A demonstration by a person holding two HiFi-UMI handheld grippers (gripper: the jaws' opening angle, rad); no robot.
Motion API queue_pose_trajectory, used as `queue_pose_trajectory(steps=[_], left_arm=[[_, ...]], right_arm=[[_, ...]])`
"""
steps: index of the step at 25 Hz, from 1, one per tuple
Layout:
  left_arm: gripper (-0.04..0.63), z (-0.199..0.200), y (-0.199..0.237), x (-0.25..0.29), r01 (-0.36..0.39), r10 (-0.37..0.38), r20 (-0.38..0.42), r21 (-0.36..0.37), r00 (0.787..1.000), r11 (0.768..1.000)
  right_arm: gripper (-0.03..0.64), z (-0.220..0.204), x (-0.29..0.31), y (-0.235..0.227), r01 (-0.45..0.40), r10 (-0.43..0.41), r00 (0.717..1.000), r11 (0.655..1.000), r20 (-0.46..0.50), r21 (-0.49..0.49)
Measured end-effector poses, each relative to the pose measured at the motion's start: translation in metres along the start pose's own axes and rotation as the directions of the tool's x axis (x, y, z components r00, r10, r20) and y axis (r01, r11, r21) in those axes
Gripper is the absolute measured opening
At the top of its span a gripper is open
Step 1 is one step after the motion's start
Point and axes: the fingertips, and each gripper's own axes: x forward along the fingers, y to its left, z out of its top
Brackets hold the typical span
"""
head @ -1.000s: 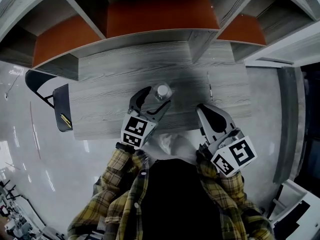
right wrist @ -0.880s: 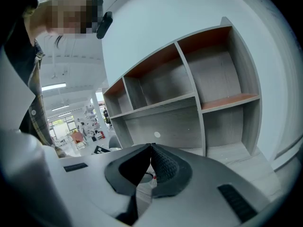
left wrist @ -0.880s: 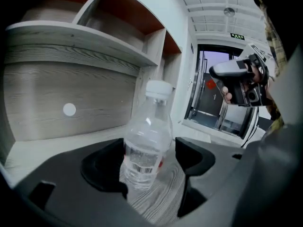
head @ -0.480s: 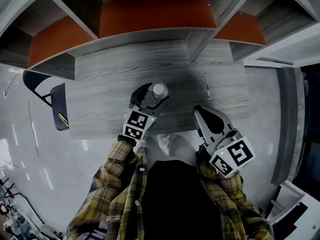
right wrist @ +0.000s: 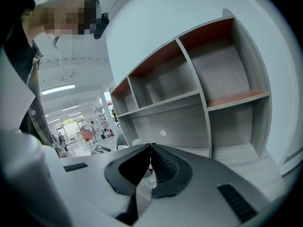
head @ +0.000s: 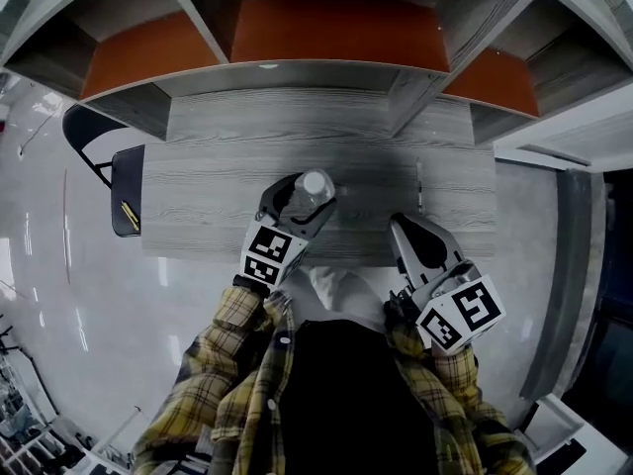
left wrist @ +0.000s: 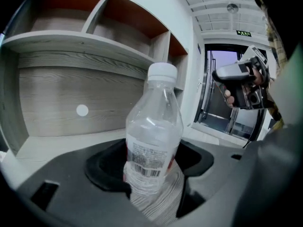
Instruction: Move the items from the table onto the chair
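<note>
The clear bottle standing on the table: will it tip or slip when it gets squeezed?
The bottle is tall and narrow, so a sideways nudge could probably tip it. Its thin clear plastic looks smooth and likely dents, so it may slip. The left gripper is closing its jaws around the lower body, which should steady it.

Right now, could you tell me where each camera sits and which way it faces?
Head view: on the person's head, steeply down at the table; plaid sleeves, left gripper and right gripper show.
Left gripper view: on the left gripper, along its closing jaws, bottle between them, toward the shelves; the right gripper shows.
Right gripper view: on the right gripper, along its shut jaws toward the shelves; plaid shirt at left.
Shared: head and left gripper views both show the bottle.
</note>
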Motion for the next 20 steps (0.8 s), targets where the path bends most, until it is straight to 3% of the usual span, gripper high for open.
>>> queue_pose_trajectory(steps=[5,9,14,20], left_arm=[[0.310,0.018,0.019,-0.047,-0.120,0.127,0.074,-0.088,0.989,0.989],[0.310,0.025,0.044,-0.100,-0.233,0.248,0.094,-0.147,0.964,0.961],[0.310,0.021,0.087,-0.178,-0.398,0.430,0.108,-0.232,0.897,0.888],[0.310,-0.005,0.151,-0.271,-0.548,0.595,0.087,-0.306,0.799,0.779]], right_arm=[[0.018,-0.006,0.018,0.022,-0.119,0.118,0.993,0.993,-0.028,-0.026],[0.018,-0.012,0.039,0.051,-0.227,0.225,0.973,0.973,-0.060,-0.033],[0.018,-0.020,0.067,0.098,-0.365,0.356,0.927,0.929,-0.121,-0.060],[0.018,-0.029,0.105,0.165,-0.473,0.454,0.873,0.878,-0.180,-0.079]])
